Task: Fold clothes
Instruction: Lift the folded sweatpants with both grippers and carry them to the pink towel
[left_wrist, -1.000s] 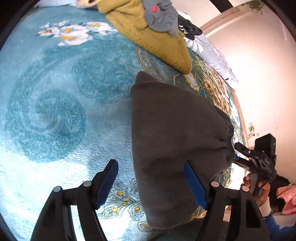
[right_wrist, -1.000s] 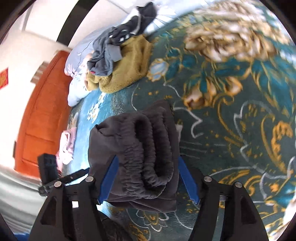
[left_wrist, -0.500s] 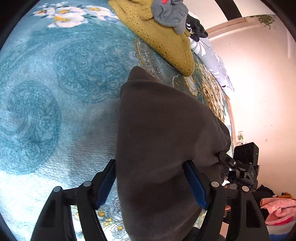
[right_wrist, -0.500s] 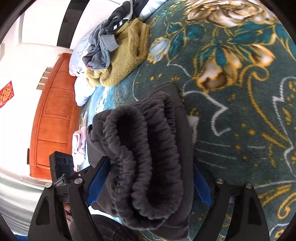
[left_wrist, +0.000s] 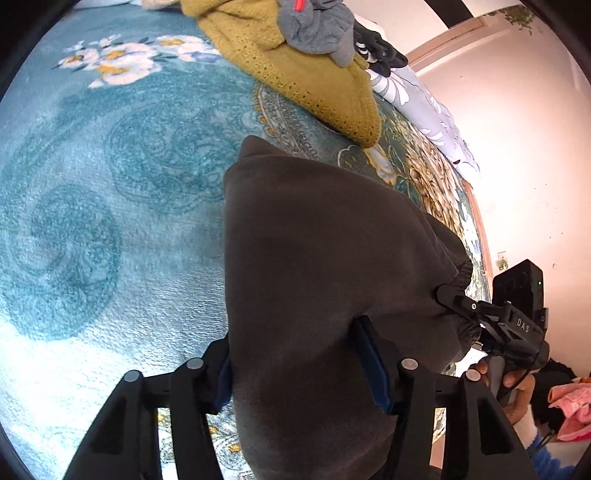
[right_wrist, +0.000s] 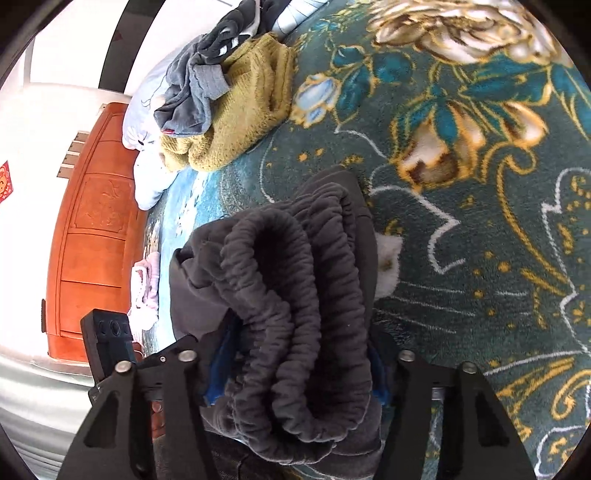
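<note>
Dark grey folded trousers (left_wrist: 314, 240) lie on the teal flowered blanket (left_wrist: 110, 184). My left gripper (left_wrist: 295, 354) straddles their smooth folded end. Its jaws are closing and the blue pads (left_wrist: 369, 365) press into the cloth from both sides. In the right wrist view the gathered elastic waistband of the trousers (right_wrist: 295, 277) bulges up between the fingers of my right gripper (right_wrist: 299, 362). Those jaws are closing too, with the pads (right_wrist: 216, 369) squeezed against the bundle. The underside of the trousers is hidden.
A mustard knitted sweater (left_wrist: 295, 74) with a grey garment (left_wrist: 314, 26) on top lies further along the blanket, next to pale patterned bedding (left_wrist: 424, 99). An orange wooden panel (right_wrist: 92, 240) and pink cloth (right_wrist: 146, 288) stand beyond the bed's edge. A person's hand (left_wrist: 517, 384) holds the right gripper.
Both pairs of jaws have narrowed onto the trousers. The left gripper slid over the folded end, which earlier lay mostly to one side of it.
</note>
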